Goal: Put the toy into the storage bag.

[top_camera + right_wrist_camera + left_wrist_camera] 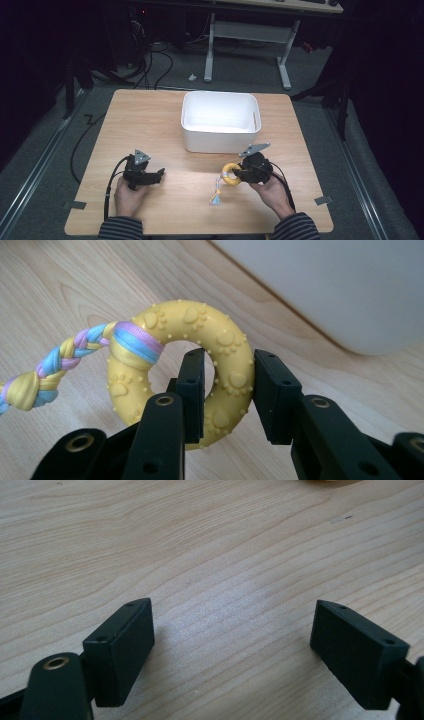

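Yellow rubber ring (200,355), studded with paw prints, with a braided pastel rope (55,367) knotted on; the rope hangs toward the table.

High view: fixed above the near edge, facing forward and down, far enough to take in the whole table (150,115) and floor beyond. Left gripper view: close and low over bare tabletop. Right gripper view: close, facing the yellow ring (200,365) and white bin (340,290), both shared with high view

The right claw (227,390) clamps the yellow ring toy (220,347) beside a white bin (340,285).
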The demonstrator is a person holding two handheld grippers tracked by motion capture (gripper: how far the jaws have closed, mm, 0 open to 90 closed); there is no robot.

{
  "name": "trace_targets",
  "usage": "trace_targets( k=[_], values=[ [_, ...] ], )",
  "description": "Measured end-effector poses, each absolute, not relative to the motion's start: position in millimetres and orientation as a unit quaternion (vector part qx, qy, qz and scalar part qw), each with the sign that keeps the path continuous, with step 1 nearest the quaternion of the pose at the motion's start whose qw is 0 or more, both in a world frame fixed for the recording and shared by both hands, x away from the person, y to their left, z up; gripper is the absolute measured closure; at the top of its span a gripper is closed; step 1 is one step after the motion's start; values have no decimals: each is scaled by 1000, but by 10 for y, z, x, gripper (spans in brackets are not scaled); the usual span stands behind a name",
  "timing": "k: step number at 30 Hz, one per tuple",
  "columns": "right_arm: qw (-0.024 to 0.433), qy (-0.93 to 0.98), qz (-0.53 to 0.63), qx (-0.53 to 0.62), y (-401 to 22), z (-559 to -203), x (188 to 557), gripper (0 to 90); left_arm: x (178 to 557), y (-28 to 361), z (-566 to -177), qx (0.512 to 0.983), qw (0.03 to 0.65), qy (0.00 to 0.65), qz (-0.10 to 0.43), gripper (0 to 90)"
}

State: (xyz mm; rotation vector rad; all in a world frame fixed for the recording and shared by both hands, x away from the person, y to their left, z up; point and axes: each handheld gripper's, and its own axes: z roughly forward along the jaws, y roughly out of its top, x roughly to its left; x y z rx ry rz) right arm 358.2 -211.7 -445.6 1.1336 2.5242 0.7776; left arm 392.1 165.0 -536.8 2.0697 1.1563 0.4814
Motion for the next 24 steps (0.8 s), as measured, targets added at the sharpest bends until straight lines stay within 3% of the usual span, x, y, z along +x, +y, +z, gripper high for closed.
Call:
trace_targets(
  k=[24],
  values=[
    [168,850,304,396,-2373,-3802,3542,678,3926,1647,-5369,799,354,449,187,183]
  ],
)
